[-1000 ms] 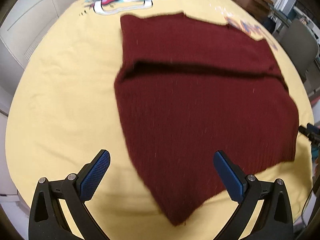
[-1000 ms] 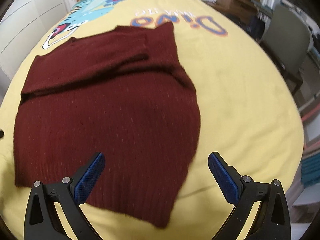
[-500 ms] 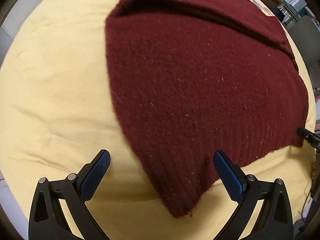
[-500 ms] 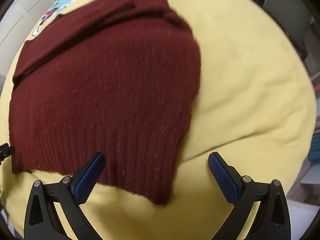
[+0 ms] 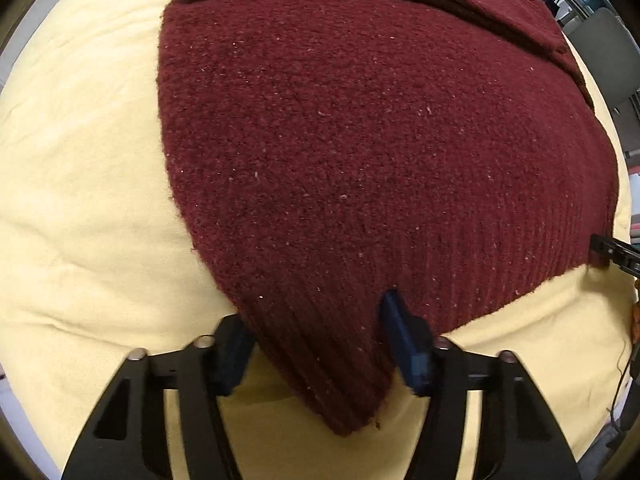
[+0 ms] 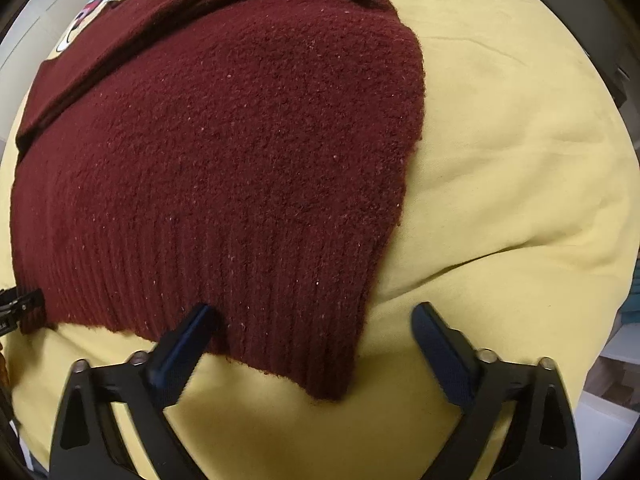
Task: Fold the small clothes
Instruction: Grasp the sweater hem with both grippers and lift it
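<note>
A dark red knit sweater (image 5: 360, 140) lies flat on the yellow bedsheet (image 5: 80, 160), sleeves folded across its upper part. My left gripper (image 5: 316, 332) is low over the near left hem corner, its blue fingers (image 5: 404, 336) straddling the ribbed hem and partly closed in on it. My right gripper (image 6: 316, 336) is open around the near right hem corner of the sweater (image 6: 240, 140), one finger (image 6: 184, 340) on the ribbing, the other finger (image 6: 444, 344) over bare sheet (image 6: 520, 160). Each gripper's tip shows at the other view's edge.
The bed's near edge lies just below both grippers. A cartoon print (image 6: 88, 12) is on the sheet beyond the sweater. A grey chair (image 5: 612, 52) stands past the bed's right side.
Both grippers have dropped down and forward to the sweater's hem corners. The left gripper's fingers have narrowed around its corner; the right stays wide.
</note>
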A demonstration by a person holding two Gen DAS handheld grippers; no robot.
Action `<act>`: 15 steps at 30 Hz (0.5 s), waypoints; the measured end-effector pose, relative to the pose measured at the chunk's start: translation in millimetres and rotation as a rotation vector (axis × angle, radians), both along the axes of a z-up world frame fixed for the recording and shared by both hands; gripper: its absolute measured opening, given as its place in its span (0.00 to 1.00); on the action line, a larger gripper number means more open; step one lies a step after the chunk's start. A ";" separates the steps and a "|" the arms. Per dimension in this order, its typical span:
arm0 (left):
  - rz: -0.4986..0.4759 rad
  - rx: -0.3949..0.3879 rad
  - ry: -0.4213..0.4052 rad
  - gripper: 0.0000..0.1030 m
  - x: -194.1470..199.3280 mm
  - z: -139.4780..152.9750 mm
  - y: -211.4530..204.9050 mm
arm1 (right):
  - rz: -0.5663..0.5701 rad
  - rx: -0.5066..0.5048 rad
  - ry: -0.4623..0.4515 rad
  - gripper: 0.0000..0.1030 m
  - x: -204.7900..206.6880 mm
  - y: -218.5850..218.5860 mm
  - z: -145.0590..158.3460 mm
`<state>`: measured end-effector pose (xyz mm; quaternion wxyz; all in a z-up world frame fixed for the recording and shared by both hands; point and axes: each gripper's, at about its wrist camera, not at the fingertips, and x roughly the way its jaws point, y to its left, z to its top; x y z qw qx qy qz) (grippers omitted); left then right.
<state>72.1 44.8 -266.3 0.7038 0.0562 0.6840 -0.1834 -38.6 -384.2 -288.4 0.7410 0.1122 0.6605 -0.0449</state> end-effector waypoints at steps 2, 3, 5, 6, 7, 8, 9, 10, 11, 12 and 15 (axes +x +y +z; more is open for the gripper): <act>0.004 -0.040 0.020 0.30 0.8 1.7 -0.3 | -0.001 0.028 0.014 0.53 0.1 0.2 -1.6; 0.009 -0.075 0.043 0.21 2.4 1.9 0.8 | -0.002 0.055 0.017 0.38 -5.1 2.1 -2.1; 0.023 -0.130 0.081 0.10 4.8 3.4 3.1 | 0.001 0.102 0.017 0.23 -5.3 1.9 -1.1; 0.014 -0.129 0.077 0.10 6.1 6.1 2.4 | 0.008 0.112 0.014 0.16 -4.6 2.4 1.0; 0.005 -0.128 0.071 0.10 6.8 9.7 0.8 | 0.017 0.112 0.009 0.15 -4.2 3.1 3.3; -0.004 -0.131 0.063 0.10 8.7 13.8 -1.4 | 0.025 0.108 -0.002 0.13 -3.5 3.9 8.1; -0.009 -0.139 0.055 0.10 10.7 19.0 -3.2 | 0.027 0.112 -0.010 0.12 -2.5 6.2 12.3; -0.013 -0.148 0.046 0.10 12.5 24.8 -4.9 | 0.027 0.121 -0.022 0.12 -0.2 9.1 18.0; -0.015 -0.157 0.039 0.10 14.9 29.5 -4.7 | 0.023 0.135 -0.040 0.11 1.6 7.4 24.0; -0.014 -0.166 0.027 0.10 16.0 36.5 -3.8 | 0.019 0.146 -0.056 0.11 3.6 5.7 30.0; -0.009 -0.191 -0.011 0.10 27.2 52.2 8.9 | 0.016 0.163 -0.106 0.11 11.8 3.3 49.4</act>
